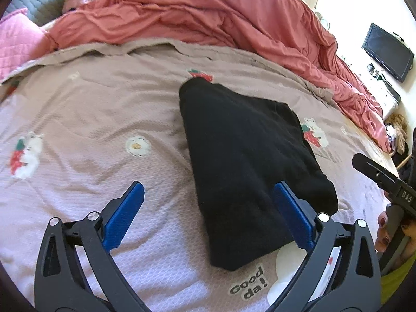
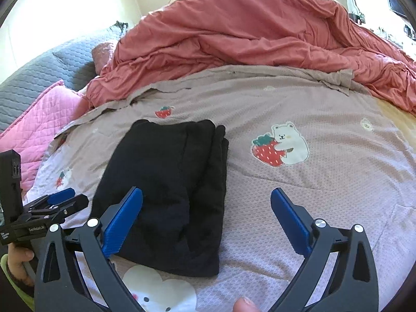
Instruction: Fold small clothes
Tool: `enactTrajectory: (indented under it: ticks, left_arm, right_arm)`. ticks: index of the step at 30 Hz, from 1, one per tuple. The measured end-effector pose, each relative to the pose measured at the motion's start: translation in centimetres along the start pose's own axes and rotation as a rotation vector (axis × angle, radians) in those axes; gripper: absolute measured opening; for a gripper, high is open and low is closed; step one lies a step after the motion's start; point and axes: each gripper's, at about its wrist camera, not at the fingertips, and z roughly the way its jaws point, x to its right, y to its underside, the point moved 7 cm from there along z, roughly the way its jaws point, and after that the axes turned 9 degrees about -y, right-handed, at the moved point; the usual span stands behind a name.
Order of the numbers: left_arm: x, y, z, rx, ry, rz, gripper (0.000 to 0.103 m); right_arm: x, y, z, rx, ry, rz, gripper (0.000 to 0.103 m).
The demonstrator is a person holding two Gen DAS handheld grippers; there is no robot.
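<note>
A black garment (image 1: 241, 161) lies folded into a compact stack on the printed bedspread (image 1: 91, 119). My left gripper (image 1: 208, 195) is open and empty, hovering over the garment's near left part; its right finger (image 1: 291, 208) is above the cloth. In the right wrist view the same garment (image 2: 169, 187) lies left of centre. My right gripper (image 2: 206, 205) is open and empty above the garment's right edge; its left finger (image 2: 122, 218) is over the cloth. The left gripper (image 2: 61, 199) shows at the left edge there.
A crumpled red duvet (image 1: 208, 18) is heaped along the far side of the bed. A pink quilted pillow (image 2: 39, 122) and a grey quilted cover (image 2: 52, 65) lie at the left. A dark monitor (image 1: 387, 52) stands at the far right.
</note>
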Motion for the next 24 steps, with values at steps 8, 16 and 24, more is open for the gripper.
enactTrajectory:
  ticks: [8, 16, 24]
  left_arm:
    - [-0.4, 0.7, -3.3, 0.054, -0.026, 0.007, 0.093]
    - [-0.7, 2.9, -6.3, 0.095, -0.068, 0.017, 0.094]
    - [-1.3, 5.9, -7.8, 0.071, -0.064, -0.01, 0.094]
  right_arm:
    - [-2.0, 0.1, -3.1, 0.067, 0.011, -0.049, 0.098]
    - [-3.6, 2.0, -5.4, 0.086, 0.007, -0.06, 0.098]
    - [-3.9, 5.7, -6.8, 0.069, 0.049, -0.06, 0.098]
